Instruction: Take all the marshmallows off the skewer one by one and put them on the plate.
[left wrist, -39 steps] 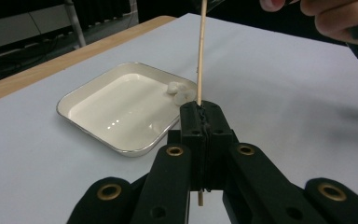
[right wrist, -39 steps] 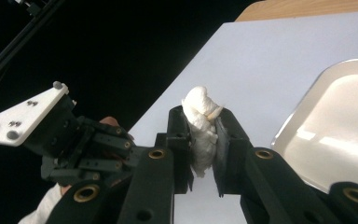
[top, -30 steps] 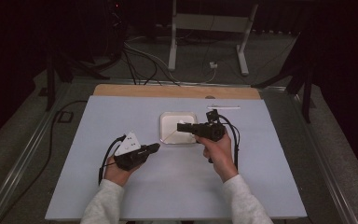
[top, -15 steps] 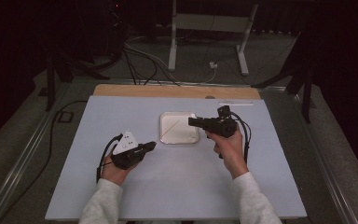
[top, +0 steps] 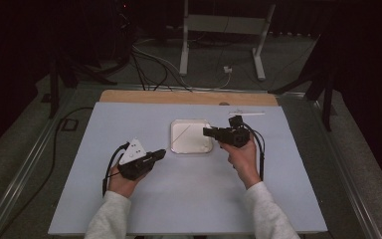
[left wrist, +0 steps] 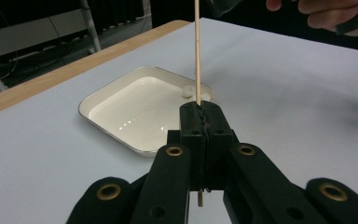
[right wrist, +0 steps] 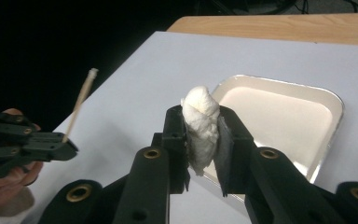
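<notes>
Left tool: jaws together, clamped on a thin wooden skewer stick, long axis upright, pointing to the frame's top.

Right tool: jaws just easing apart, pads touching a white cotton-like wad standing upright between them.

Shallow white square tray: centre frame, beyond both tools.

Pale table: wide open margins left and right.
</notes>
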Demonstrator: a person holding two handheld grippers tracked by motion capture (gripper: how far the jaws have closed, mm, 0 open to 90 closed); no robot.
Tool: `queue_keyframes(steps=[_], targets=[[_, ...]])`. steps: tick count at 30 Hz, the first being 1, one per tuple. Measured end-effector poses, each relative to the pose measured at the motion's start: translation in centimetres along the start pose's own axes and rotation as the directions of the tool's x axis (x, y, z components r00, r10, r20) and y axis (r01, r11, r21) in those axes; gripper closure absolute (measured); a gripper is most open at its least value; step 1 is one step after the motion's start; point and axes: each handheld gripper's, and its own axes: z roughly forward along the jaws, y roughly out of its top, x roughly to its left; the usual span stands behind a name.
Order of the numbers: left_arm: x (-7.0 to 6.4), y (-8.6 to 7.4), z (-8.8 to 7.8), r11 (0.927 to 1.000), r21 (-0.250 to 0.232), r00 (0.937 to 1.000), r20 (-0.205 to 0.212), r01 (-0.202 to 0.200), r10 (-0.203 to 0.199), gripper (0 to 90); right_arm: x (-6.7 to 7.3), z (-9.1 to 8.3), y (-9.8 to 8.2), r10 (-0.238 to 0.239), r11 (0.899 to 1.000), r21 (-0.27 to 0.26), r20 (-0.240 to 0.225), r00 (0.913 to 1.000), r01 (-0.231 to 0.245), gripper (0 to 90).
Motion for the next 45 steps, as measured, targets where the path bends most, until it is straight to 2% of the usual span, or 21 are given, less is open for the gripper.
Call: queue_keyframes(steps=[8,17,22,28,32,37,42,45], targets=[[0.0,0.0,0.2,0.9999,-0.005,0.9999,-0.005,0.01,-0.01,90.0,-1.0,0.7,-0.4,0.014,1.0,0.009,0.036,0.9992,-0.015,73.3],[-0.1,0.1,0.4,0.9996,-0.013,0.9996,-0.016,0.025,-0.025,90.0,-1.5,1.5,-0.7,0.001,0.999,0.032,0.083,0.9965,-0.004,73.1],[-0.2,0.3,0.6,0.9981,-0.031,0.9985,-0.007,0.054,-0.055,90.0,-1.8,2.0,-0.9,0.003,0.999,0.044,0.095,0.9955,-0.007,72.7],[-0.4,0.5,0.9,0.9979,-0.028,0.998,-0.02,0.059,-0.059,90.0,-2.1,2.7,-1.3,-0.002,0.998,0.06,0.118,0.993,-0.005,72.4],[-0.3,0.8,1.2,0.9961,-0.033,0.9959,-0.037,0.082,-0.083,90.0,-2.4,3.2,-1.5,-0.009,0.997,0.077,0.132,0.9912,-0.002,72.3],[-0.4,1.5,2.1,0.9953,-0.037,0.9948,-0.045,0.089,-0.091,90.0,-2.9,3.6,-2.0,0.0,0.996,0.089,0.143,0.9897,-0.013,72.1],[-0.8,2.2,3.2,0.9972,-0.019,0.9957,-0.058,0.072,-0.073,90.0,-3.2,4.0,-2.4,-0.002,0.994,0.11,0.163,0.9866,-0.016,71.9],[-0.6,2.4,3.8,0.9962,-0.017,0.9936,-0.073,0.086,-0.087,90.0,-3.2,4.2,-2.5,-0.015,0.992,0.125,0.174,0.9846,-0.007,71.7]])
